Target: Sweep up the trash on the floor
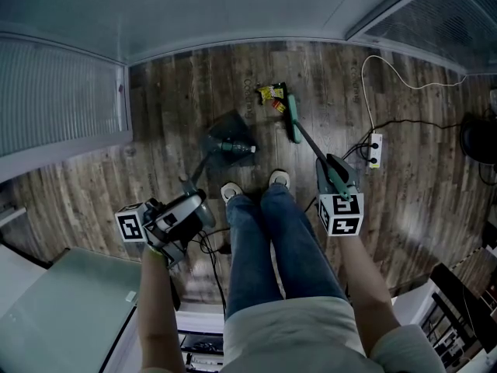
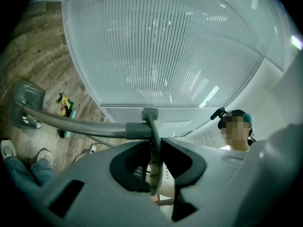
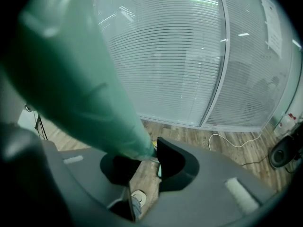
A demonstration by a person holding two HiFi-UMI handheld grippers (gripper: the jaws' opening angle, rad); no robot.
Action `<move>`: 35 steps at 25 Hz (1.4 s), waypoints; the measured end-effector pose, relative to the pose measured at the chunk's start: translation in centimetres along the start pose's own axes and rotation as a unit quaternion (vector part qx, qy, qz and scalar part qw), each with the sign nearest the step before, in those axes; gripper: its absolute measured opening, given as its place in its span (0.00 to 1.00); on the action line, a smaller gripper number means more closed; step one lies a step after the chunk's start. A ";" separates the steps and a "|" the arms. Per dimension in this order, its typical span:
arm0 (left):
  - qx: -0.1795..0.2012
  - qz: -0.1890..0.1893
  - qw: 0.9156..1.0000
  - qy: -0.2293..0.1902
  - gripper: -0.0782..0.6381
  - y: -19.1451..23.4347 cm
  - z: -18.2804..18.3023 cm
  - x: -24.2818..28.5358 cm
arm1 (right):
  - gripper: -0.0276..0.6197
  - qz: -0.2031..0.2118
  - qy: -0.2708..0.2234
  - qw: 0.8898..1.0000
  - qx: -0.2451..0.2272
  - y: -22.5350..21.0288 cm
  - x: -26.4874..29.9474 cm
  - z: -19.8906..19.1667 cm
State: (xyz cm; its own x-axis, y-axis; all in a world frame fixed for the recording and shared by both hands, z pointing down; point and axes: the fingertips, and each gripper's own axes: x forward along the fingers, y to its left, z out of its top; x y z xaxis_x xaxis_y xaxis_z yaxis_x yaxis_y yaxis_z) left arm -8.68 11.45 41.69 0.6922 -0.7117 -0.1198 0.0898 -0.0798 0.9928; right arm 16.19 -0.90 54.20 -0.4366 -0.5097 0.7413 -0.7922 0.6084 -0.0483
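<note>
On the wood floor a grey dustpan (image 1: 227, 134) holds a plastic bottle (image 1: 237, 148). Its long grey handle (image 2: 85, 126) runs back to my left gripper (image 1: 185, 208), which is shut on the handle's end loop (image 2: 154, 150). My right gripper (image 1: 335, 179) is shut on the green grip (image 3: 80, 84) of a broom. The broom's green head (image 1: 293, 120) rests on the floor beside yellow and red wrappers (image 1: 272, 96), also seen in the left gripper view as wrappers (image 2: 65, 104).
My legs and white shoes (image 1: 230, 190) stand between the two tools. A white power strip (image 1: 375, 150) with cables lies on the floor at right. Frosted glass walls (image 1: 62, 99) bound the far side. A grey cabinet top (image 1: 70, 309) is at lower left.
</note>
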 end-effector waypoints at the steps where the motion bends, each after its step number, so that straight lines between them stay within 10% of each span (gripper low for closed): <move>1: 0.000 0.000 1.000 0.001 0.21 0.1 -0.1 -0.1 | 0.19 0.001 0.000 1.000 0.003 0.2 -0.2 -0.1; 35: -0.002 -0.004 1.000 0.005 0.21 0.5 -0.5 -0.4 | 0.19 0.127 0.021 0.992 -0.014 9.1 -2.1 -1.7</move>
State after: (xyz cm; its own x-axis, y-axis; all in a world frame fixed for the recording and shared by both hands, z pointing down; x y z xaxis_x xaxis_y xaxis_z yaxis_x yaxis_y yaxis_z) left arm -8.53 12.08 42.19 0.6990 -0.7035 -0.1282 0.0980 -0.0833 0.9917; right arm 10.67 6.72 53.35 -0.6024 -0.3128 0.7344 -0.6463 0.7311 -0.2186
